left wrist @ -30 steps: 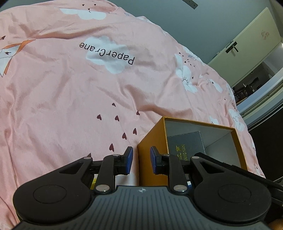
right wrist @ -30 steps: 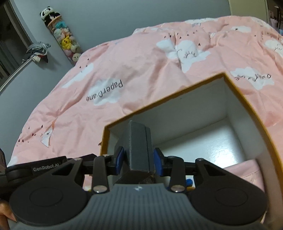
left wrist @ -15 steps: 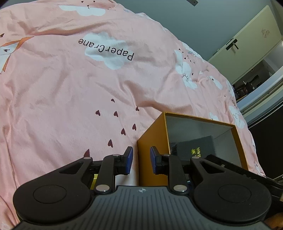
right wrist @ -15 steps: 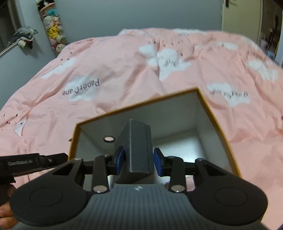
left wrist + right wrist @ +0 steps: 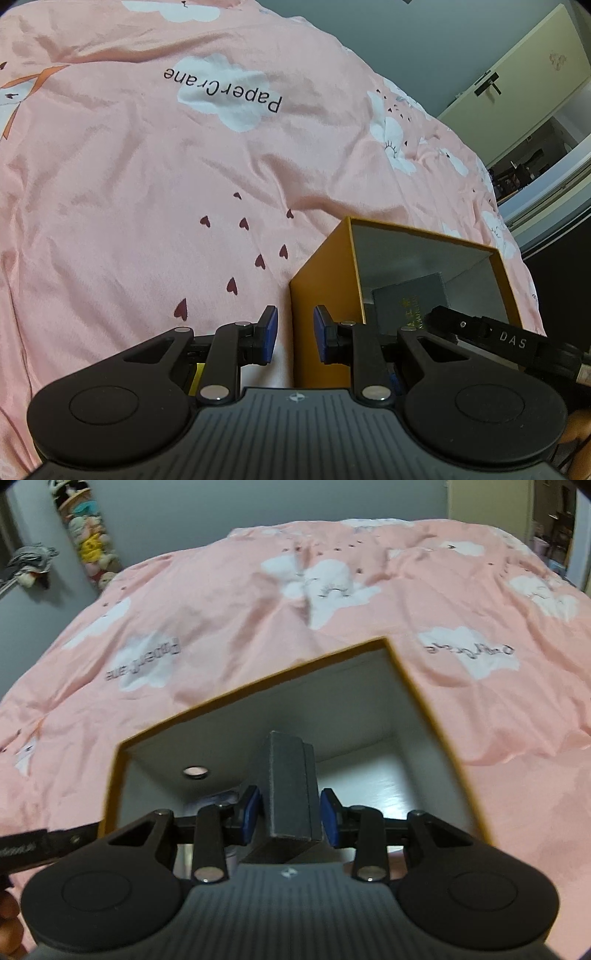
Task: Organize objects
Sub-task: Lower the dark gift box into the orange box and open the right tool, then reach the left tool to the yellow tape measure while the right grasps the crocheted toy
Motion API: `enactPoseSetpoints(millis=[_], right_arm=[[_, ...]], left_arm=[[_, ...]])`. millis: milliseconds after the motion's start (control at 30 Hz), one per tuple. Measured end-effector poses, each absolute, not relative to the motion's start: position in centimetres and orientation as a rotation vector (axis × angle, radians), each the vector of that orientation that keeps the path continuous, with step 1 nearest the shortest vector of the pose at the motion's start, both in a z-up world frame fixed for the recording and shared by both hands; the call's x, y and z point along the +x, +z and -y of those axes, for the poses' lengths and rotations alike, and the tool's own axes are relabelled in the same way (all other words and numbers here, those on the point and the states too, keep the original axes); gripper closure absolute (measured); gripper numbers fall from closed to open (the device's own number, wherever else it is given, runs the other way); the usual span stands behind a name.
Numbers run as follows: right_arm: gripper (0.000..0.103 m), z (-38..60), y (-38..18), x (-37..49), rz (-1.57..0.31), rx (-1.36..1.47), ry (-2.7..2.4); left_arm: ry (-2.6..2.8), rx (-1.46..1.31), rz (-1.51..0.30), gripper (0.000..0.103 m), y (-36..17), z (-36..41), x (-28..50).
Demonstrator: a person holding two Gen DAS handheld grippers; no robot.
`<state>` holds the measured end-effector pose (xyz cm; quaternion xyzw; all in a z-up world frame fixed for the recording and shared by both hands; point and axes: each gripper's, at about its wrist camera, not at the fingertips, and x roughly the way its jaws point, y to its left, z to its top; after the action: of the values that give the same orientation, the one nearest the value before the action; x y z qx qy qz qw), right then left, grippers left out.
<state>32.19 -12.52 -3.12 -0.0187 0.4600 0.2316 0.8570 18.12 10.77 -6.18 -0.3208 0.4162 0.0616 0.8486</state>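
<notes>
Dim indoor light, soft shadows; right wrist view motion-blurred beyond the claw; fisheye bending, dark corners.

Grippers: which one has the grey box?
The right gripper: its pads clamp the grey box over the open orange box. The left gripper shows only bedding and the orange box's corner between its pads.

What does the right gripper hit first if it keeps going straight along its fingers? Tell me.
Most likely the white inside of the orange box: the right gripper, shut on the dark grey case, points into the open box, so the case would probably touch first. Depth is unclear.
</notes>
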Motion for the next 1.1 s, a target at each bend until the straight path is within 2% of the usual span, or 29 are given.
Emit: enactPoseSetpoints(millis=[100, 267, 467, 600, 733, 1100], right_arm=[[0.065, 12.8, -4.2, 32.6, -1.028, 0.003, 0.523], [0.064, 12.5, -4.3, 32.7, -1.015, -0.018, 0.532], [0.064, 11.1, -5.7, 32.3, -0.997, -0.205, 0.465], [0.06, 10.5, -5.5, 31.9, -0.972, -0.27, 0.44], [0.059, 10.1, -3.9, 30.2, -0.889, -0.322, 0.428], [0.056, 7.3, 2.5, 21.2, -0.671, -0.236, 0.7]], left_arm=[[0.128, -0.674, -0.884, 0.077, -6.4, -10.5, 18.1], [0.129, -0.671, -0.887, 0.077, -6.3, -10.3, 18.1], [0.132, -0.658, -0.877, 0.077, -6.1, -10.3, 17.7], [0.143, -0.645, -0.871, 0.077, -5.6, -10.4, 17.3], [0.147, -0.611, -0.844, 0.077, -4.4, -10.4, 16.5], [0.182, -0.483, -0.777, 0.077, -1.8, -10.1, 13.0]])
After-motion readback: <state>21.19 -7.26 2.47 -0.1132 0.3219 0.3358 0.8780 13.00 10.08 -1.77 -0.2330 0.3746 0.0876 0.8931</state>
